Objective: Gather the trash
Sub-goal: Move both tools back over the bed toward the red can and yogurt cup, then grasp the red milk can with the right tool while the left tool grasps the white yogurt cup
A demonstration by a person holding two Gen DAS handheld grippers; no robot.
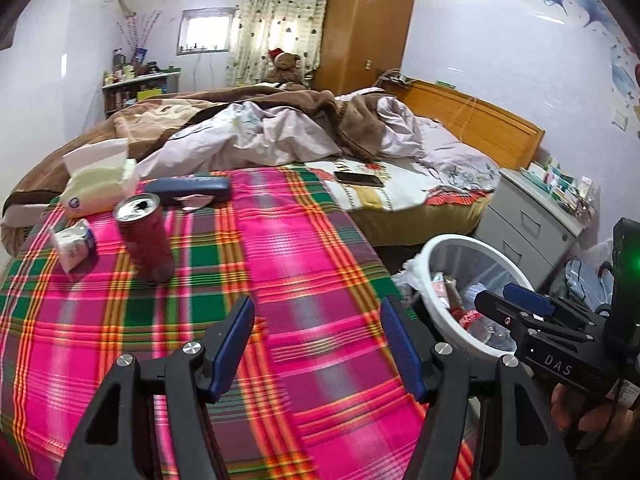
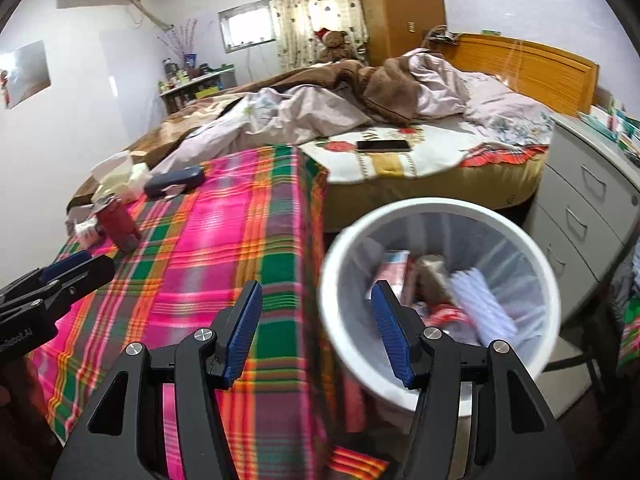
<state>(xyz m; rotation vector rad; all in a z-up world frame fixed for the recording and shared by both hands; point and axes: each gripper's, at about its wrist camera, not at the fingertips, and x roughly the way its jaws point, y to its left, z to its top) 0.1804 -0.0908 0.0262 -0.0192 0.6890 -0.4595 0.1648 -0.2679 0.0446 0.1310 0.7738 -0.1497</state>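
A red drink can (image 1: 146, 240) stands open-topped on the pink plaid blanket (image 1: 304, 248), left of centre and well ahead of my left gripper (image 1: 316, 308). That gripper is open and holds nothing. A small crumpled tissue pack (image 1: 74, 246) lies just left of the can. The white trash bin (image 2: 440, 205) stands on the floor beside the bed, with wrappers and a plastic bottle inside. My right gripper (image 2: 316, 294) hovers open and empty over the blanket's edge and the bin's near rim. The right wrist view also shows the can (image 2: 118, 226) far to the left.
A tissue box (image 1: 96, 188), a dark blue case (image 1: 188, 190) and a black phone (image 1: 358, 179) lie farther back on the bed. Rumpled bedding fills the rear. A grey drawer unit (image 2: 580, 216) stands right of the bin. A hand holds the right gripper (image 1: 496, 296).
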